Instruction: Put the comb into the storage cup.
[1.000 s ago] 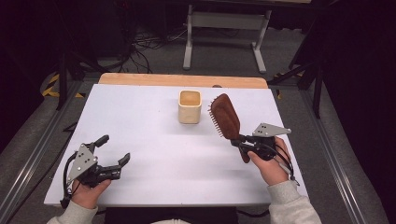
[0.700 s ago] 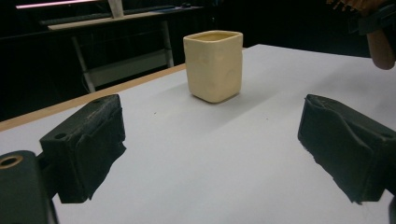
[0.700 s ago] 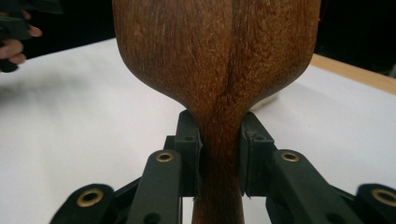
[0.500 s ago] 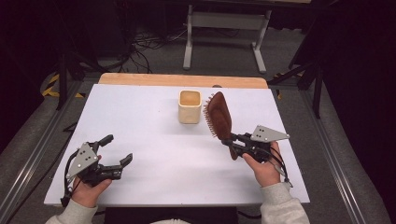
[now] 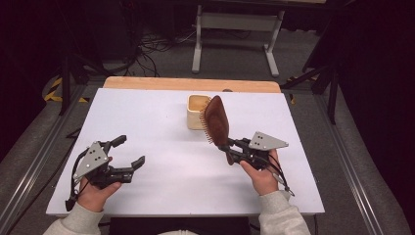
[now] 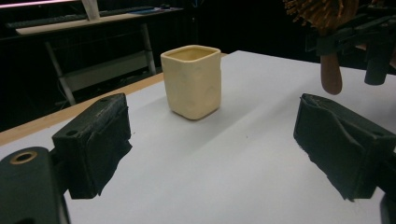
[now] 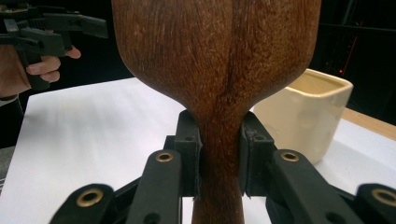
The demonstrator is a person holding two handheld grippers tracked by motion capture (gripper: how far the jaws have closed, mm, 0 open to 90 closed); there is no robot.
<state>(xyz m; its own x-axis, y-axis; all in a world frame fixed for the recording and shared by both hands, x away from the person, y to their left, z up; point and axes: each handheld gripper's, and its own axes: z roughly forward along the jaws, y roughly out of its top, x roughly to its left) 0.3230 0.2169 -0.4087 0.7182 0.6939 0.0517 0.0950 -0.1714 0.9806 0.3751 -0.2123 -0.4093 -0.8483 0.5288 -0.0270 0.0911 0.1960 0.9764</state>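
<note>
Pinching the neck of the wooden hairbrush (image 7: 219, 70) between its two pads, the right gripper (image 5: 234, 151) holds the brush head up above the white table (image 5: 161, 127), just in front of the cream cup (image 6: 191, 79). Beyond the spread, empty jaws of the left gripper (image 5: 128, 152), which have just been closing slightly, bare tabletop runs to the cup, well clear of the table's edges.

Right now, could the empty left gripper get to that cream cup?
Probably yes. The left gripper is open and holds nothing, and bare table lies between it and the cup. The hairbrush in the right gripper sits to the cup's far side.
</note>
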